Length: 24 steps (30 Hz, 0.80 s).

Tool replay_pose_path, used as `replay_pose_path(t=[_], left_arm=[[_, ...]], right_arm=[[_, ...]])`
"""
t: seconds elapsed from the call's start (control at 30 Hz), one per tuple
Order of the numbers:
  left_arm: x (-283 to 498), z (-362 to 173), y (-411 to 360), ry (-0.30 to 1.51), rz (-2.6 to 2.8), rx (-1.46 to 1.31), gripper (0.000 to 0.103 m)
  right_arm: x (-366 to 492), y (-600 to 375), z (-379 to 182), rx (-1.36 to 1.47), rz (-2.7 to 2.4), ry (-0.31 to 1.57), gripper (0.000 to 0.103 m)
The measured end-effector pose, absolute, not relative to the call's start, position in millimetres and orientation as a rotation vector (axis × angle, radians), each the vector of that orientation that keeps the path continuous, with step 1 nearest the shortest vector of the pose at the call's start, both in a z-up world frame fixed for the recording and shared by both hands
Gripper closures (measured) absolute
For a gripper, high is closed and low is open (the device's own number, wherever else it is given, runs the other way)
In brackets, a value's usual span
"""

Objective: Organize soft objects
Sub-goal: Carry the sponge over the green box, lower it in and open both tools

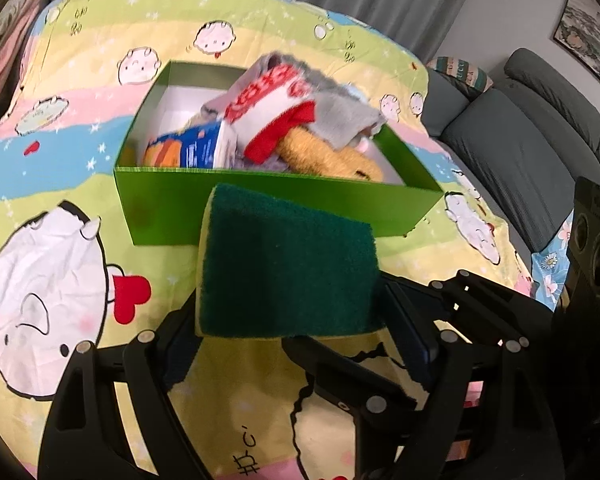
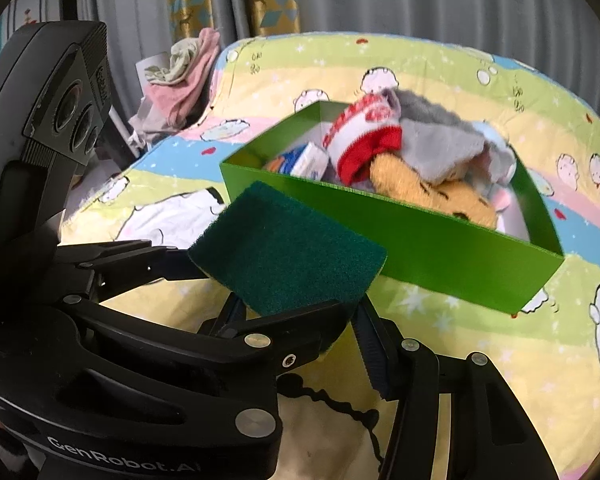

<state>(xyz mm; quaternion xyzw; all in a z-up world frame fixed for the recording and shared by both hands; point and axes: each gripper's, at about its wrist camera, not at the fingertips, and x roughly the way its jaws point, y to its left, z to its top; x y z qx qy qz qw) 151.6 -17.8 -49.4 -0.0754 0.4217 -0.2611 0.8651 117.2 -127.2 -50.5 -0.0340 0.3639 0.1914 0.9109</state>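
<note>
In the left wrist view, the left gripper (image 1: pixel 290 320) has its two fingers pressed against the opposite sides of the sponge (image 1: pixel 288 264), dark green face up with a yellow layer showing along the left and lower edges. The sponge is held in the air just in front of the near wall of the green box (image 1: pixel 260 200), above the cartoon-print blanket (image 1: pixel 60 184). Only here do we see the grey sofa (image 1: pixel 520 152) to the right and a framed picture on the wall. One finger of the right gripper (image 1: pixel 340 384) reaches in under the sponge from the right, and its lens housing is cut off at the frame edge.

In the right wrist view, the right gripper (image 2: pixel 300 328) points towards the box from the other side. The sponge's lower corner sits between its blue-padded fingers, but we cannot tell whether they press on it or merely flank it. This view alone shows the left gripper's body and lenses at the far left, tilted in towards the sponge, plus a heap of pink and pale clothes (image 2: pixel 180 76) before the curtains. The box is full: a red-and-white knitted piece (image 2: pixel 364 136), a grey cloth (image 2: pixel 440 140) and a yellow plush toy (image 2: pixel 432 192), half buried.
</note>
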Motion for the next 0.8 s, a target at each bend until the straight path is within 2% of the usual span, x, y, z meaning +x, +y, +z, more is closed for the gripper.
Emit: replay_pose_path(t=[0.8], left_arm=[[101,5,-20,0.755,-0.590,-0.096,0.019]], right_arm=[[61,-126,1,-0.076,0.357,0.637,0.047]])
